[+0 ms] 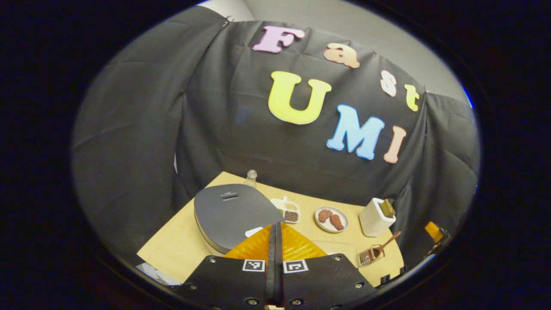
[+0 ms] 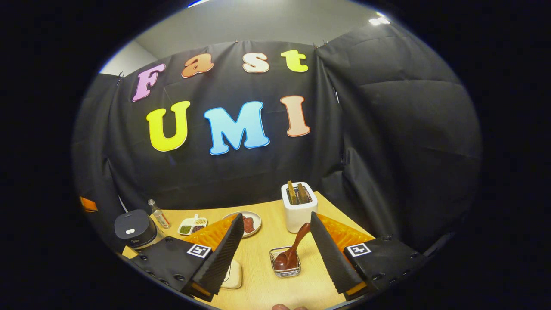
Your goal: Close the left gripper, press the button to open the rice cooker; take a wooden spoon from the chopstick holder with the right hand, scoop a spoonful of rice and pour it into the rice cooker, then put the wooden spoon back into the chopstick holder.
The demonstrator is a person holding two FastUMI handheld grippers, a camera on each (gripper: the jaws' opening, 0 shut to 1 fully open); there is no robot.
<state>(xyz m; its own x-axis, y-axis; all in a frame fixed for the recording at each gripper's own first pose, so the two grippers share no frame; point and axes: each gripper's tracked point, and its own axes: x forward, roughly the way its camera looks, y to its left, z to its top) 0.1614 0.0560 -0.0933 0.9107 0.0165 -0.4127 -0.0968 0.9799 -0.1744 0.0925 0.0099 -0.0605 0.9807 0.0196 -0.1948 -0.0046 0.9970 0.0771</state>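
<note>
The dark grey rice cooker [image 1: 228,211] sits at the table's left with its lid down and a small white button [image 1: 254,231] at its front. My left gripper [image 1: 277,228] is shut on nothing and hovers just right of that button. In the right gripper view the cooker [image 2: 135,228] stands far left. A wooden spoon [image 2: 297,241] leans in the wire chopstick holder [image 2: 285,263], bowl down. My right gripper [image 2: 276,219] is open above the table, and the spoon and holder show between its fingers, lower down. A shallow cream container [image 2: 232,273] lies beside the left finger.
A white toaster [image 2: 299,206] with two slices stands behind the holder. A plate of meat pieces [image 2: 249,223], a sectioned dish of grains [image 2: 192,225] and a small bottle [image 2: 159,214] line the back. The table [image 2: 258,254] ends close to the black cloth.
</note>
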